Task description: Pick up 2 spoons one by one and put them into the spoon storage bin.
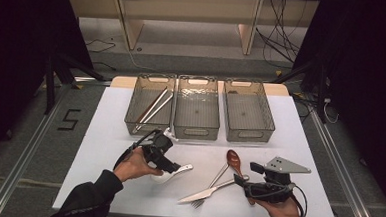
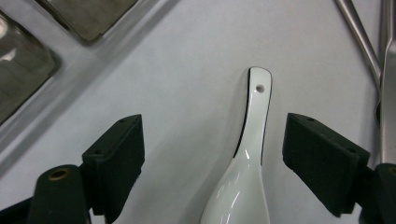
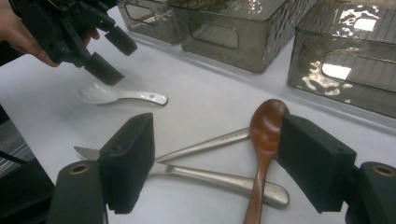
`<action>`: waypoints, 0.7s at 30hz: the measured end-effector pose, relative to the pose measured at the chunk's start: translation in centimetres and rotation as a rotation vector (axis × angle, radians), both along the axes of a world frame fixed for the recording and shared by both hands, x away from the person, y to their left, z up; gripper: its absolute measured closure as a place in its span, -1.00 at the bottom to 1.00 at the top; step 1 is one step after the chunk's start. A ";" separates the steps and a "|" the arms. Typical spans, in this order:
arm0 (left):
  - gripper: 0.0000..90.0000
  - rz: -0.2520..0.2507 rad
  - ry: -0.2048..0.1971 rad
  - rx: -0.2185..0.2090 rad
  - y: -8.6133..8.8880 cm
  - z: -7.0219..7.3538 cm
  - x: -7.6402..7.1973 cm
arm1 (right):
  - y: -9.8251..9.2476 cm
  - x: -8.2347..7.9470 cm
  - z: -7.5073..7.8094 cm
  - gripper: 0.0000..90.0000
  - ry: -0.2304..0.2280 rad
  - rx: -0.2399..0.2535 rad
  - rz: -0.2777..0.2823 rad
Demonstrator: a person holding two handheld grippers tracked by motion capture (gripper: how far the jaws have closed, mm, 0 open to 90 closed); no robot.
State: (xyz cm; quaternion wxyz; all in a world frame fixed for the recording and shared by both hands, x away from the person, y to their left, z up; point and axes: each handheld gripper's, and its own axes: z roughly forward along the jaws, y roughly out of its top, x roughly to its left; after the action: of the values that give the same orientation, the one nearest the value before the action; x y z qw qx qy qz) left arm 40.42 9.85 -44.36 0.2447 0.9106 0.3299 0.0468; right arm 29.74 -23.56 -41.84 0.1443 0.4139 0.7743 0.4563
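- White tabletop [image 1: 299,144] is used as the work surface; loose cutlery is grouped toward its near edge, three bins are lined along the far edge.
- Nearest the front edge: steel fork [image 1: 211,183] and steel knife [image 1: 207,191] are crossed, with a wooden spoon [image 1: 235,162] laid over them. Pile looks unsorted, judged as stock waiting to be binned.
- Right gripper [image 1: 243,174] is held over that pile, jaws apart, nothing gripped; in the right gripper view the wooden spoon sits between the pads [image 3: 130,158], nearer the right one. Likely lined up for a pick.
- Left gripper [image 1: 177,167] is held over the white ceramic spoon [image 2: 250,154], left of the pile near the front edge. Jaws apart, handle centred between them, no pad contact seen. Straddle suits a grab across the narrow handle.
- Far edge: left bin [image 1: 150,106] already holds a pair of chopsticks [image 1: 153,109]; middle bin [image 1: 197,107] and right bin [image 1: 248,111] appear empty. One type per bin is inferred.
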 end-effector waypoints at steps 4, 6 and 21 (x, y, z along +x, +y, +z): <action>-0.50 -0.013 0.009 0.021 -0.3 -0.4 -0.1 | 0.1 0.0 0.0 -0.36 -0.004 -0.003 0.002; -0.44 -0.025 0.013 0.030 -0.4 -0.6 -0.1 | 0.1 0.0 0.0 -0.36 -0.003 -0.008 0.005; 0.07 -0.112 0.075 0.055 -1.7 -1.7 -0.4 | 0.3 -0.1 0.0 -0.36 0.000 -0.014 0.006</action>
State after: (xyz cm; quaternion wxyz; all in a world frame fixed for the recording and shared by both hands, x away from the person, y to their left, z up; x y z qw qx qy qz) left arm 40.01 8.13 -46.09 0.2091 0.9352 0.2858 0.0078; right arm 29.63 -23.23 -41.84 0.1458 0.4108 0.7788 0.4511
